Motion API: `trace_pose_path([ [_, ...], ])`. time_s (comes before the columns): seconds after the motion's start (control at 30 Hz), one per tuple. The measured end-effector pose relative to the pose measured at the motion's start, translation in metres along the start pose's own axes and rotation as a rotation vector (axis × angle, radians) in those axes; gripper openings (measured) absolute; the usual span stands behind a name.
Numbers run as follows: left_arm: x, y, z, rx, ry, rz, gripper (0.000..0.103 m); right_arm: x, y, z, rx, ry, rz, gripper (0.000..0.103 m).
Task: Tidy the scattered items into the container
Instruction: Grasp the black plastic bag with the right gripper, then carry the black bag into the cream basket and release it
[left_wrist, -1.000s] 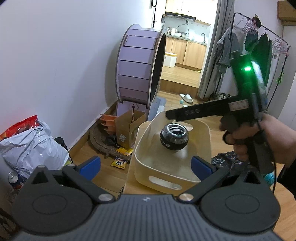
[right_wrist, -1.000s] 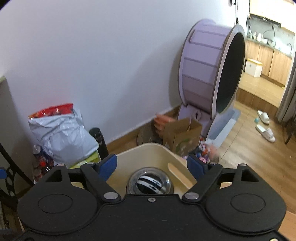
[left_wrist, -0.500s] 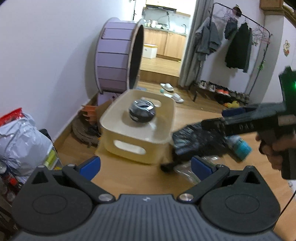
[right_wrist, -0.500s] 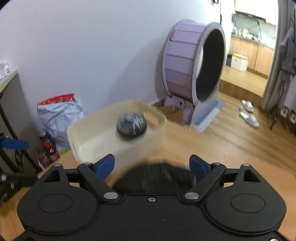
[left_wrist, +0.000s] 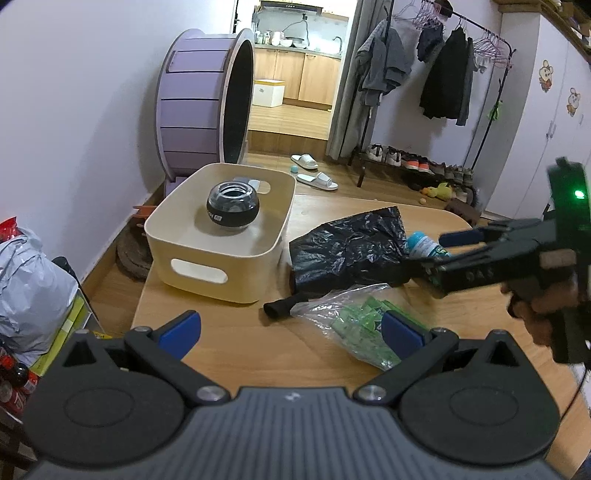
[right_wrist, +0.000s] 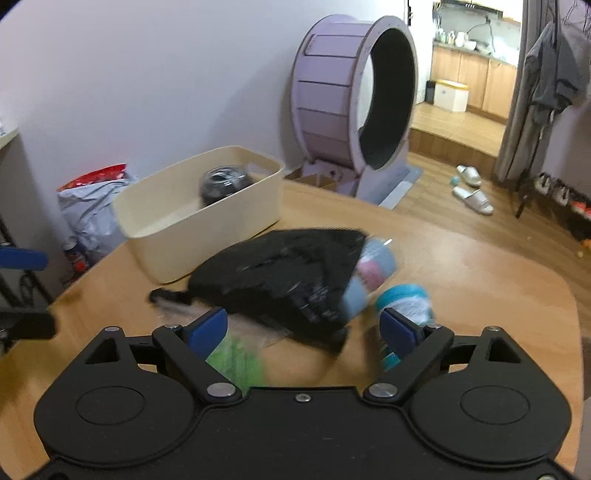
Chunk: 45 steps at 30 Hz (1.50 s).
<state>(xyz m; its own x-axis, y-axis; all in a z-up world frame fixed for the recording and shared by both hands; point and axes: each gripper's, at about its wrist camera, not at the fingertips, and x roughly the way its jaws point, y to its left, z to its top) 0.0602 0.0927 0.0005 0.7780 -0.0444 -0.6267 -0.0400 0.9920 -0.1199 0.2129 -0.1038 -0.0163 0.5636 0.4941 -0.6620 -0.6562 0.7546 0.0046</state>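
Note:
A cream bin stands at the table's far left corner with a black gyro ball inside it. To its right lie a crumpled black plastic bag, a clear bag of green packets and a bottle with a teal cap. My left gripper is open and empty, back from the bin, with the green packets by its right pad. My right gripper is open and empty, hovering near the black bag and the teal-capped bottle. From the left wrist view, the right gripper points at the bottle.
A large purple wheel stands on the floor behind the bin. A grey plastic sack sits on the floor at the left. Slippers and a clothes rack are farther back. The wooden table has a rounded edge at the right.
Both grippers have drawn back from the bin, leaving the ball inside. The right gripper swung right, from over the bin to over the black bag and bottle.

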Motion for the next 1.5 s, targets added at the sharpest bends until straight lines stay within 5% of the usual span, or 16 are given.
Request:
trace_pose_path([
  [0.2,0.004,0.002,-0.002,0.002,0.015,0.012,0.103,0.016,0.006,0.008,-0.259,-0.035,0.055,0.084],
  [0.4,0.009,0.005,-0.001,-0.007,0.021,0.018,0.103,0.039,0.016,0.019,-0.36,0.01,0.155,0.063],
  [0.7,0.016,0.01,0.0,-0.041,0.03,0.018,0.103,0.069,0.039,0.013,-0.479,0.084,0.228,0.062],
  [0.83,0.016,0.01,-0.001,-0.05,0.034,0.02,0.103,0.076,0.04,0.011,-0.492,0.108,0.225,0.06],
  [0.93,0.017,0.011,-0.002,-0.054,0.037,0.022,0.103,0.077,0.042,0.009,-0.516,0.118,0.257,0.036],
  [1.17,0.012,0.01,0.0,-0.05,0.022,0.025,0.103,0.073,0.033,0.01,-0.465,0.095,0.248,0.026],
  [1.5,0.004,0.01,0.004,-0.064,-0.003,0.022,0.103,0.02,0.008,0.03,-0.304,-0.069,0.249,0.024],
])
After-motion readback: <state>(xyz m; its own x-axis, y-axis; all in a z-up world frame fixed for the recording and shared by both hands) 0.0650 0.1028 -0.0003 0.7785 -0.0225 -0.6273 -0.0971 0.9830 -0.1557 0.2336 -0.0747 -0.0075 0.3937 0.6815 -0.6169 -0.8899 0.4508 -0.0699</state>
